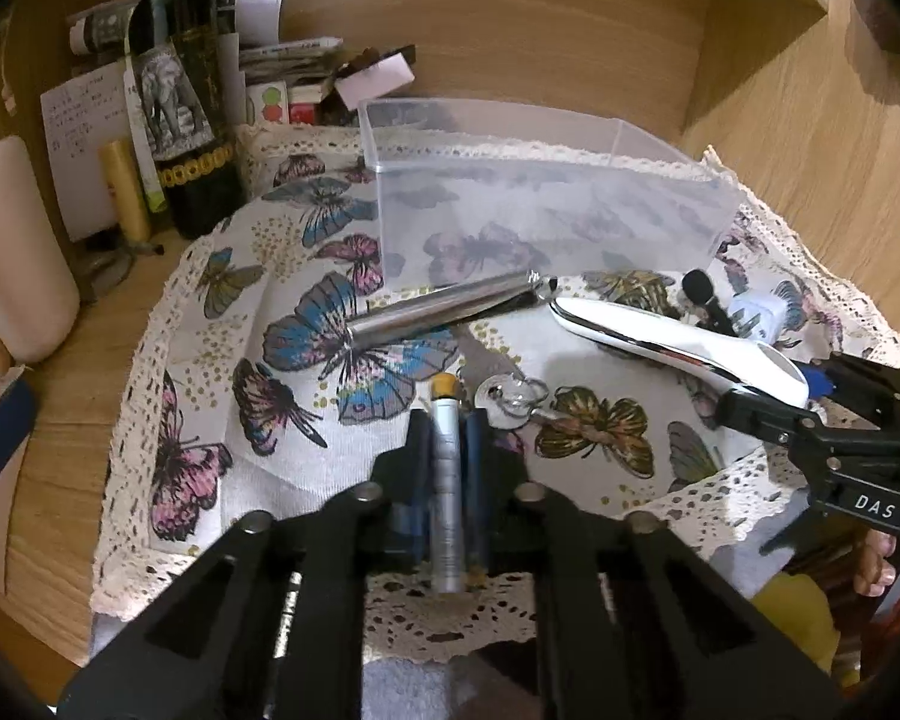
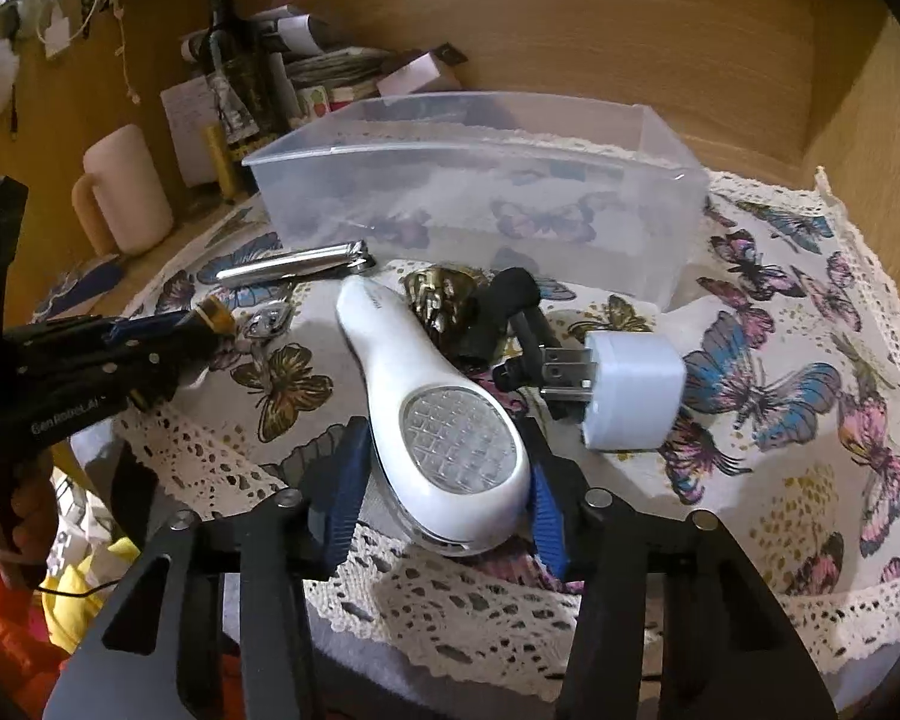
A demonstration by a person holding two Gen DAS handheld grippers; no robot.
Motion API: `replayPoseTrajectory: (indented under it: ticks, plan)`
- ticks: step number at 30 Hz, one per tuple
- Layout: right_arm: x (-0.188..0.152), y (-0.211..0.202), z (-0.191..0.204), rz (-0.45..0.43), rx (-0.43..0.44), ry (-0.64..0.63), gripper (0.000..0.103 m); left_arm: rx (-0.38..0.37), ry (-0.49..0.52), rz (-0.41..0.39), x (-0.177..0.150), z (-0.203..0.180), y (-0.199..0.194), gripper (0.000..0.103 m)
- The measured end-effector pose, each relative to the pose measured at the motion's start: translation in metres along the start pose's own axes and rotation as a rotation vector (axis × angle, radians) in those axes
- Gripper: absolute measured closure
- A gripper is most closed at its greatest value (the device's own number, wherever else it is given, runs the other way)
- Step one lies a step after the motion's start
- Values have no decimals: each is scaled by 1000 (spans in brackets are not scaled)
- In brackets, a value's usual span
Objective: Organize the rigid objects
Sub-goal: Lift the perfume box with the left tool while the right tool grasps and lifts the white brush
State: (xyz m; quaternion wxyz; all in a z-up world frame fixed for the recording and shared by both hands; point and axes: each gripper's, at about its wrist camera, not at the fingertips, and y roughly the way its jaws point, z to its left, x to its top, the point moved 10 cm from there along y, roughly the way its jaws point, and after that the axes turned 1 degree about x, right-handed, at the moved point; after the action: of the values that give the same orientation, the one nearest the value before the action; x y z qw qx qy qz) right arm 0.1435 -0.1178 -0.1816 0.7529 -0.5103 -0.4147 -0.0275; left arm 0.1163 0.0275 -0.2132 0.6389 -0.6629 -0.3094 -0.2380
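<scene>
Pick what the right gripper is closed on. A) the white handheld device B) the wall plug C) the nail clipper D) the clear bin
A: the right gripper has its blue fingers pressed against both sides of the white handheld device, while the nail clipper, plug and bin lie apart from it.

You're looking at a white cloth point(image 1: 258, 468) showing blue, pink and olive butterflies, a clear box point(image 2: 480, 204) sitting frosted, a white device point(image 2: 426, 396) gleaming, a silver clipper point(image 1: 444, 312) shining, a silver tube point(image 1: 447, 480) wearing a yellow cap, a pale blue plug point(image 2: 630, 396), a dark bottle point(image 1: 180, 90) bearing a grey elephant label.
</scene>
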Motion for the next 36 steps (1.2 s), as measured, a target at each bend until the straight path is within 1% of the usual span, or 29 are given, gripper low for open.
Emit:
replayPoseTrajectory:
  ticks: [5, 8, 14, 23, 30, 36]
  plan:
    - [9, -21, 0, -61, 3, 9, 63, -13, 2, -36, 12, -4, -11, 93]
    - [19, -38, 3, -113, -2, 1, 63, -23, 5, -59, 20, -6, -17, 93]
    - [43, -66, 3, -215, -4, 17, 64, -42, 2, -104, 40, -12, -28, 93]
    - [79, -94, 4, -324, -31, 23, 64, -58, 36, -193, 74, -24, -48, 93]
    - [115, -108, -9, -400, -73, 18, 64, -71, 43, -235, 102, -22, -56, 93]
    - [153, -120, -27, -469, -136, 13, 64, -75, 31, -259, 131, -12, -56, 93]
